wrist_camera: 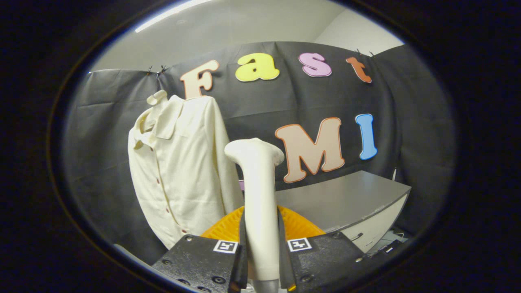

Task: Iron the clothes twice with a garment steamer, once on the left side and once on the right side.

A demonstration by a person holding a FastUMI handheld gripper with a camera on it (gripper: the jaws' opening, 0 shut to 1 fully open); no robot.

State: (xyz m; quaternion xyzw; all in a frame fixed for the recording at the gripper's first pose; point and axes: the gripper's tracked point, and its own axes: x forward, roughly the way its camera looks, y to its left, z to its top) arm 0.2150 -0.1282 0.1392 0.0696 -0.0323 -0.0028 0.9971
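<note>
A cream button-up shirt [179, 171] hangs on a hanger against the black cloth wall, ahead and to the left of the fingers. My gripper [262, 244] is shut on the white garment steamer [258, 195], both fingers pressing its upright handle from either side. The steamer's head rises above the fingers and sits just right of the shirt's edge, apart from the cloth as far as I can tell. A row of small dark buttons runs down the shirt's front.
A grey table [346, 199] with a white front edge stands to the right beyond the fingers. An orange ribbed object [299, 228] lies just behind the fingers. Cables show low at the right past the table's corner.
</note>
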